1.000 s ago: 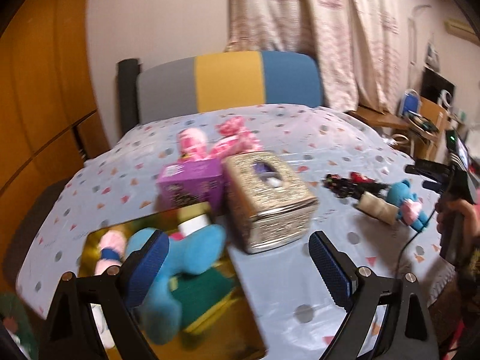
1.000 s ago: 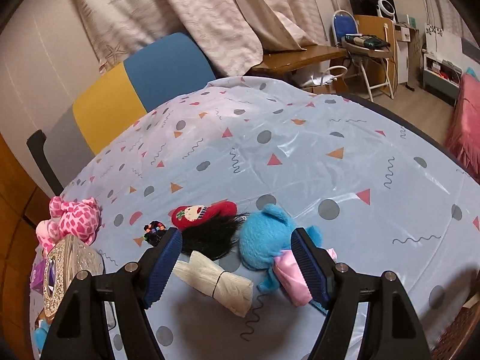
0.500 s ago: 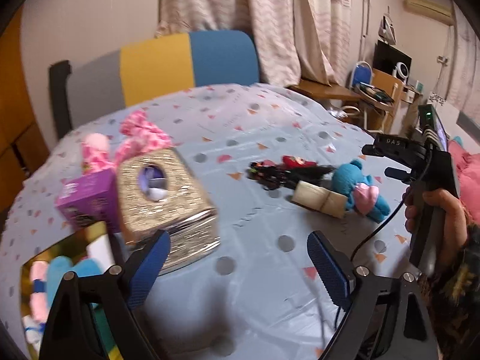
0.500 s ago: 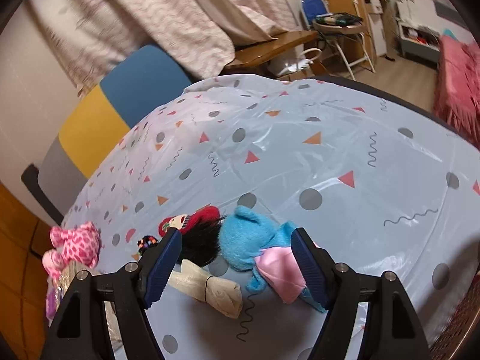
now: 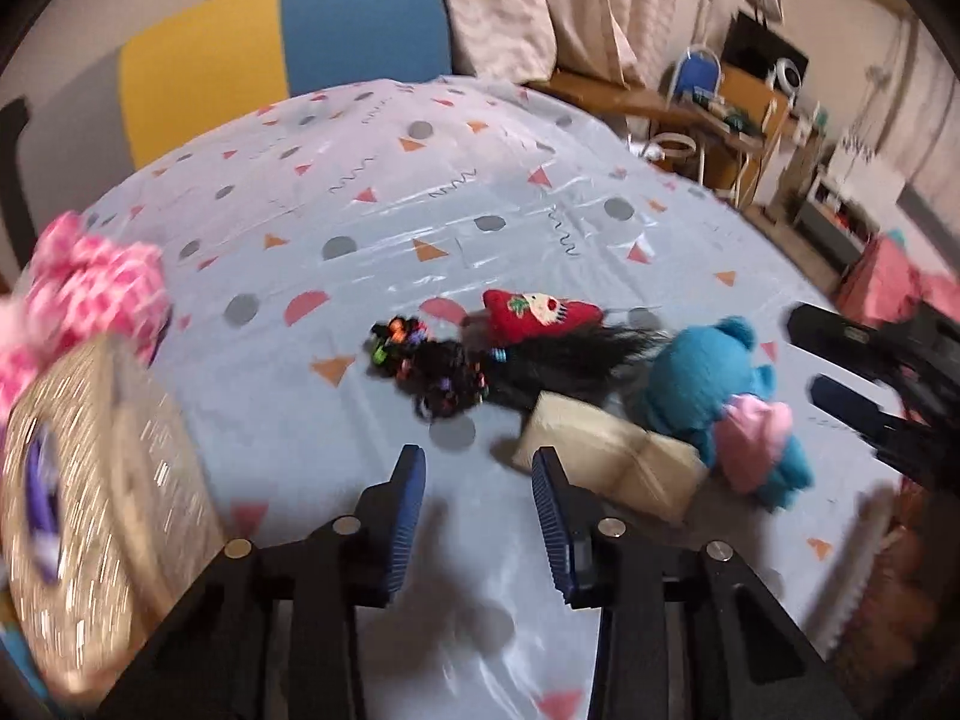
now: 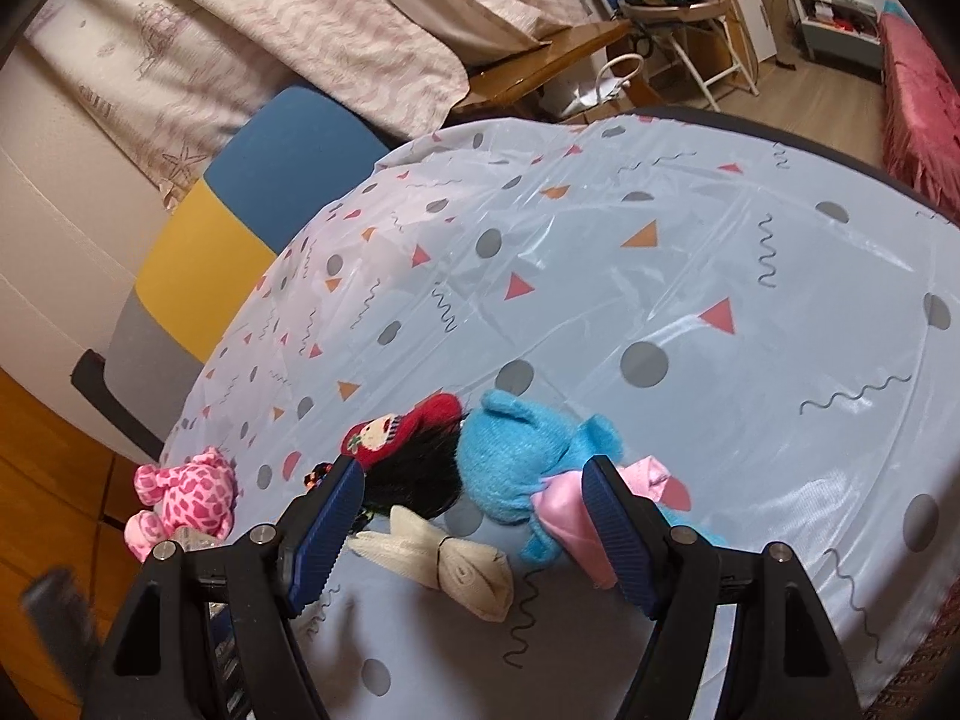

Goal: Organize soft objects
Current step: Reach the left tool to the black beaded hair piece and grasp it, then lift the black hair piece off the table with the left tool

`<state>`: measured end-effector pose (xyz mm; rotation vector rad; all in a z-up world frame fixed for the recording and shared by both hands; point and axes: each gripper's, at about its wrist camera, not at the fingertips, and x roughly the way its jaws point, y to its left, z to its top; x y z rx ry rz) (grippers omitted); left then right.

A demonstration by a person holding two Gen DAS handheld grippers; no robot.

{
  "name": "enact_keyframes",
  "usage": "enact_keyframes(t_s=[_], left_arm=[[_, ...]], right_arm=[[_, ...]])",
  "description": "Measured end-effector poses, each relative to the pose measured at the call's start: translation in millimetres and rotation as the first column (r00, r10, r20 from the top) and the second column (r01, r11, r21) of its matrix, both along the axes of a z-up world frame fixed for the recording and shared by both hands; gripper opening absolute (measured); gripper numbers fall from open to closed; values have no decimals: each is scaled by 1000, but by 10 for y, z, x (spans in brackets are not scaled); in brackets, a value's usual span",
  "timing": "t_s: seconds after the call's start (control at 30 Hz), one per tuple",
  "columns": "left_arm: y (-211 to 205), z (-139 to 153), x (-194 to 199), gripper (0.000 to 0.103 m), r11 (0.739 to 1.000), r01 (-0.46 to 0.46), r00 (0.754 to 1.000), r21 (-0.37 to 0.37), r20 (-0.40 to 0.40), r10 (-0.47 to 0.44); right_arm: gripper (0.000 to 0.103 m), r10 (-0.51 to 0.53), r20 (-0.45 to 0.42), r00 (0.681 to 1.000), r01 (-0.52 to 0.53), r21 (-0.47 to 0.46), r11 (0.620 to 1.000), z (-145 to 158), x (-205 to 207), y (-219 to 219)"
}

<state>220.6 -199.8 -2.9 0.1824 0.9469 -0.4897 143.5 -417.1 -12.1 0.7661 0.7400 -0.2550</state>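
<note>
A blue plush with a pink dress point(image 5: 714, 396) point(image 6: 522, 456) lies on the patterned tablecloth beside a cream rolled cloth point(image 5: 612, 456) point(image 6: 444, 558), a black hairpiece point(image 5: 528, 366) point(image 6: 414, 480) and a red plush point(image 5: 540, 312) point(image 6: 396, 429). My left gripper point(image 5: 478, 468) is open and empty, just short of the cream cloth. My right gripper point(image 6: 471, 492) is open and empty, its fingers on either side of the blue plush; it also shows in the left wrist view point(image 5: 840, 360).
A gold tissue box point(image 5: 90, 492) stands at the left with a pink spotted plush point(image 5: 90, 294) point(image 6: 186, 495) behind it. A grey, yellow and blue chair back point(image 5: 252, 54) is beyond the table. The table edge point(image 5: 864, 540) drops off at right.
My left gripper has swung right from the gold box toward the pile and its fingers have narrowed. My right gripper has moved closer over the blue plush.
</note>
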Motion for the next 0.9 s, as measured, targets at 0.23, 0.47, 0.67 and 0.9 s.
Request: enact_keyframes(t_s=[0.23,0.47,0.67,0.9], left_arm=[[-429,-285,540,50,979,91,995,181,11,-95],[-731,-577,709,66,918,209,972,337,32,-233],[-722,-686,876,18,936,200,978,291,-8,-206],[-246,-716,574,0,983,123,991,139,-67,-115]], right_arm=[[77,19,7,1000,-19,66,998,-57,2,-26],[77,27,7,1000,-27,115,993,-105,7,-47],[77,15,7,1000,-16,114,993,-112,-8,-61],[77,-39,12,999,37,135,990,-133,-64,-152]])
